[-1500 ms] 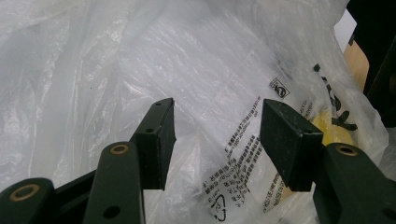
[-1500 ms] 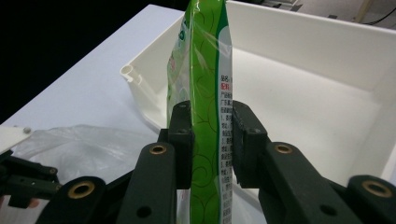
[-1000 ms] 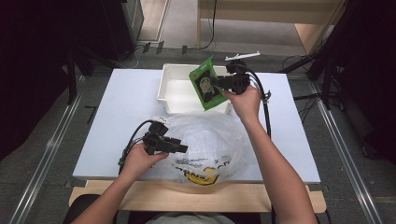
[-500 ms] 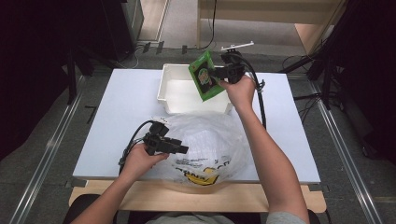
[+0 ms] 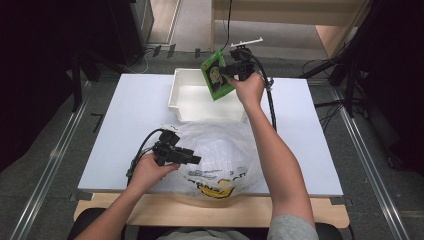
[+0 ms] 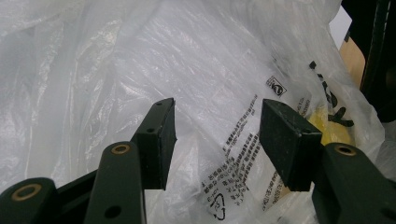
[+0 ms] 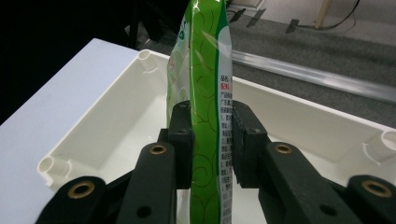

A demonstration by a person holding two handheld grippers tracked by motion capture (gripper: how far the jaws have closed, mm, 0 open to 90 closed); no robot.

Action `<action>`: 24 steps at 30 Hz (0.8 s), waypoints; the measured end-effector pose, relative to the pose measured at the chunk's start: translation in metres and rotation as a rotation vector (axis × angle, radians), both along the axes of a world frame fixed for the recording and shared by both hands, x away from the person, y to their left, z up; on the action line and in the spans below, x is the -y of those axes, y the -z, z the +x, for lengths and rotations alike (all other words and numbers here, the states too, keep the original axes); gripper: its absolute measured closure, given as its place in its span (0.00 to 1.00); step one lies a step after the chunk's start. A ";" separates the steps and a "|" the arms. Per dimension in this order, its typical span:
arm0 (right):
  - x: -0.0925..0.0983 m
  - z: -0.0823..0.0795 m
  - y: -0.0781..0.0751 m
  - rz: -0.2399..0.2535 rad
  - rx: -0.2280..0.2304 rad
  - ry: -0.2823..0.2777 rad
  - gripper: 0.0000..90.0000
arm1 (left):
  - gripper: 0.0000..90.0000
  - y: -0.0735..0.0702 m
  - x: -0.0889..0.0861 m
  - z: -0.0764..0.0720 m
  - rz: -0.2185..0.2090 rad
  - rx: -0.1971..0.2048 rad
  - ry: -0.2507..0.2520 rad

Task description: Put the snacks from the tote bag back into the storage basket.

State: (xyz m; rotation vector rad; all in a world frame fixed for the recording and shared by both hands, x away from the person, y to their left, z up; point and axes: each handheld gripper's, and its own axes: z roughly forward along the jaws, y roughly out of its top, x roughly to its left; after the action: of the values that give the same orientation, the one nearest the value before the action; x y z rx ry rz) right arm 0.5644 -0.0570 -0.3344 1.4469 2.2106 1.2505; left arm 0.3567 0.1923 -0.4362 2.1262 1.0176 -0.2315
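The glossy green foil snack packet (image 7: 205, 93) stands on edge between the pads of the right gripper (image 7: 208, 140), which are pressed against both of its faces, and it hangs over the shallow white plastic bin (image 7: 299, 121) at the far side of the white table (image 5: 125, 115). The left gripper (image 6: 217, 135) has its jaws well apart, nothing between the pads, pointed at the crinkled translucent plastic shopping bag (image 6: 140, 56) near the table's front edge.

Our right arm stretches far forward, and our right gripper (image 5: 227, 75) is held up high with its jaws squeezed tight. Our left arm is bent in close, and our left gripper (image 5: 196, 159) points sideways, jaws apart.
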 end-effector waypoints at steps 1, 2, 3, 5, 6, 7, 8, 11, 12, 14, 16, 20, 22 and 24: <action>0.000 0.003 0.002 -0.005 -0.003 0.006 0.83 | 0.52 0.000 0.000 0.000 0.001 0.001 0.000; 0.000 0.006 0.004 -0.004 -0.005 0.014 0.83 | 0.52 0.000 0.000 0.000 -0.001 0.001 0.001; 0.000 0.009 0.006 0.005 -0.013 0.019 0.83 | 0.52 0.000 0.000 0.000 -0.001 0.000 0.003; 0.000 0.016 0.009 0.002 -0.021 0.033 0.83 | 0.52 0.001 0.000 0.001 -0.004 -0.002 0.003; -0.001 0.020 0.010 -0.022 -0.019 0.038 0.83 | 0.52 0.001 0.000 0.001 -0.004 -0.003 0.002; -0.002 0.023 0.010 -0.036 -0.017 0.047 0.83 | 0.52 0.001 -0.001 0.001 -0.003 -0.001 0.002; -0.003 0.027 0.011 -0.042 -0.022 0.049 0.83 | 0.52 0.001 -0.001 0.001 -0.004 -0.002 0.002; -0.003 0.035 0.013 -0.025 -0.030 0.063 0.83 | 0.52 0.001 -0.001 0.001 0.000 -0.004 0.007; -0.002 0.037 0.015 -0.011 -0.030 0.069 0.83 | 0.52 0.002 -0.001 0.001 -0.004 -0.005 0.008; -0.002 0.041 0.019 0.001 -0.045 0.080 0.83 | 0.52 0.002 -0.001 0.002 0.000 -0.009 0.009; -0.004 0.043 0.021 -0.018 -0.040 0.084 0.83 | 0.52 0.002 0.000 0.002 -0.003 -0.012 0.010; -0.009 0.048 0.025 -0.011 -0.032 0.093 0.83 | 0.52 0.002 -0.001 0.001 -0.001 -0.006 0.011; -0.010 0.050 0.026 0.000 -0.026 0.096 0.83 | 0.52 0.002 -0.001 0.002 -0.001 -0.008 0.010; -0.012 0.052 0.026 0.008 -0.014 0.100 0.83 | 0.52 0.002 -0.001 0.001 -0.002 -0.010 0.013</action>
State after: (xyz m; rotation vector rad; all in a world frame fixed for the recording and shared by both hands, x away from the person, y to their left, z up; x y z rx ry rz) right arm 0.6168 -0.0450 -0.3603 1.5530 2.1161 1.2211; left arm 0.3579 0.1931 -0.4382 2.1324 1.0085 -0.2497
